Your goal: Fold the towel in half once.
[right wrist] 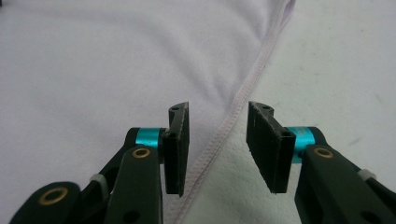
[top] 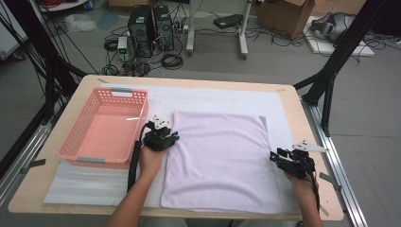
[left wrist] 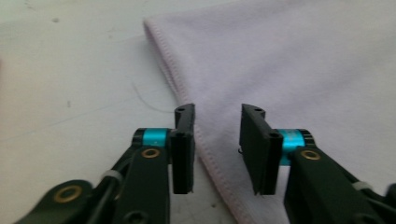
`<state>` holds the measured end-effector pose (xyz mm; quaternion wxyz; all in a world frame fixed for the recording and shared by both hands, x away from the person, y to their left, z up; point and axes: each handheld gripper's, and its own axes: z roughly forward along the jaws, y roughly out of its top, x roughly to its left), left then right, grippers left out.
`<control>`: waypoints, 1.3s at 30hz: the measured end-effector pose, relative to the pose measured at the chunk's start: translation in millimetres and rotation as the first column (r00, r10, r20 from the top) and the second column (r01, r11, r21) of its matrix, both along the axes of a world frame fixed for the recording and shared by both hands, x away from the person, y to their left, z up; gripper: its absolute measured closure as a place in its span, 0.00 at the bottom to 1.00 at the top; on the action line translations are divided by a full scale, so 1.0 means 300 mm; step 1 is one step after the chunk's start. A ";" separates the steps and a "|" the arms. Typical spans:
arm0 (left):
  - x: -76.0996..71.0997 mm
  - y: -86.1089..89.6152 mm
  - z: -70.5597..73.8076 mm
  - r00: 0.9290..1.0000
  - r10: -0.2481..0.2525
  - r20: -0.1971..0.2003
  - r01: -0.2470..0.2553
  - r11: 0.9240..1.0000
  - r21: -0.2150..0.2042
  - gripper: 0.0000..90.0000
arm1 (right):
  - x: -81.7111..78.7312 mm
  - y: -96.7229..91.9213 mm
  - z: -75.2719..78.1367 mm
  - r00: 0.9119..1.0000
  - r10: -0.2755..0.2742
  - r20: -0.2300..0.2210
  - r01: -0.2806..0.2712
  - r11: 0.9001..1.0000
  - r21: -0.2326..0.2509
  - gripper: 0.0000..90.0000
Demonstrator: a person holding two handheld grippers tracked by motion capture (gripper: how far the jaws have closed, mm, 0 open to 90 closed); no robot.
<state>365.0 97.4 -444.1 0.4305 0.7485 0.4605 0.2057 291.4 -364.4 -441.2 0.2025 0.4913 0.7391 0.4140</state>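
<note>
Basket: pink slotted basket [top: 101,127], standing on the table [top: 302,118] at my far left, with nothing in it that I can make out.

White mat: white mat [top: 213,97] under the work, covering most of the tabletop.

Left gripper: left gripper [top: 163,137] at the towel's left edge, just right of the basket. In the left gripper view its fingers [left wrist: 183,144] stand apart, straddling the stitched hem without pressing it.

Towel: pale lilac towel [top: 220,161], laid flat at the middle of the mat, apparently folded over, lying between my two grippers.

Right gripper: right gripper [top: 279,158] at the towel's right edge. Its fingers [right wrist: 177,149] stand parted, the hem running between them, nothing clamped.

Step in hand: as I judge it, the cloth lies let go after a fold, both sides free of my grip.

Next move: I would pick fresh hold points on one edge, lower both pairs of fingers onto the hem, close, then carry that edge across evenly so the layers stay square.
</note>
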 end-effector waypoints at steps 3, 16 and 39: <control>-0.034 -0.006 0.027 0.995 -0.060 0.074 0.066 0.994 -0.082 0.59 | -0.014 -0.006 0.013 1.000 0.008 0.019 -0.008 1.000 0.020 0.63; -0.167 0.013 0.065 0.962 -0.233 0.146 0.261 0.939 -0.223 0.36 | -0.054 0.064 -0.005 0.992 0.126 -0.027 -0.128 0.989 -0.069 0.88; -0.227 0.029 0.054 0.928 -0.304 0.216 0.347 0.915 -0.205 0.22 | -0.160 0.022 0.069 0.989 0.047 0.141 -0.050 0.999 0.014 0.23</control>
